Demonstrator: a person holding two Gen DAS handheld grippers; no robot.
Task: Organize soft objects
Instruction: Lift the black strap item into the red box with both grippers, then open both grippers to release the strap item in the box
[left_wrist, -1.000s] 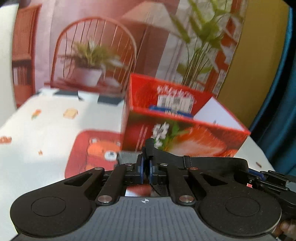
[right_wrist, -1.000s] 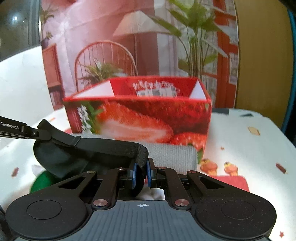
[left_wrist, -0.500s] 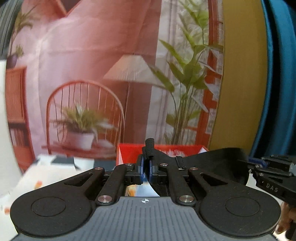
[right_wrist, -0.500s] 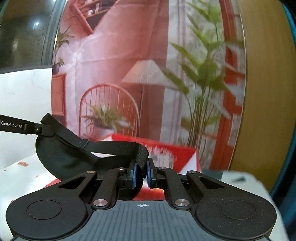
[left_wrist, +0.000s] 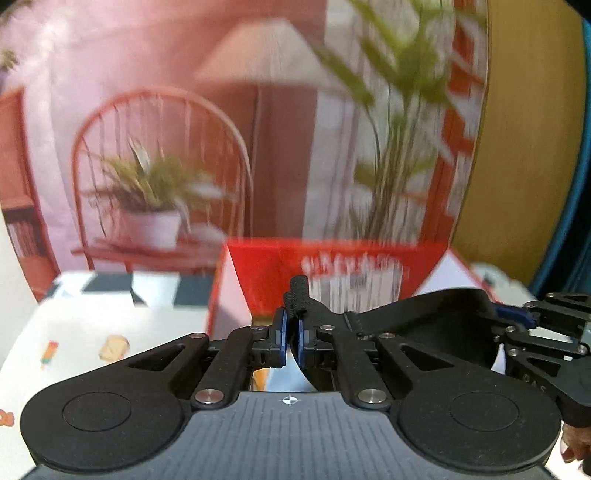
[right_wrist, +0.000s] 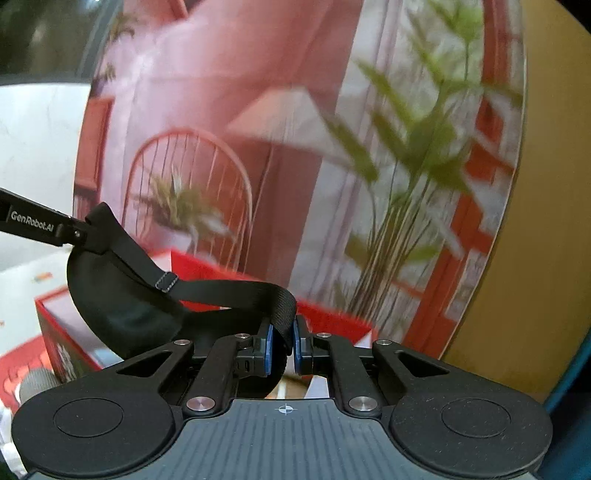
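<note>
Both jaws pinched on black eye mask (right_wrist: 122, 306) strap (left_wrist: 301, 295) above red box (left_wrist: 266, 273).

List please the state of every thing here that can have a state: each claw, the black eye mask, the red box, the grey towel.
Left claw: shut on the eye mask strap.
Right claw: shut on the eye mask strap.
Eye mask: held up between both claws, over the red box.
Red box: open on top, upright.
Grey towel: lies outside the box, beside it.

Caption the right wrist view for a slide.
Right hand-held gripper pinches the strap of a black eye mask above the red strawberry box.
</note>
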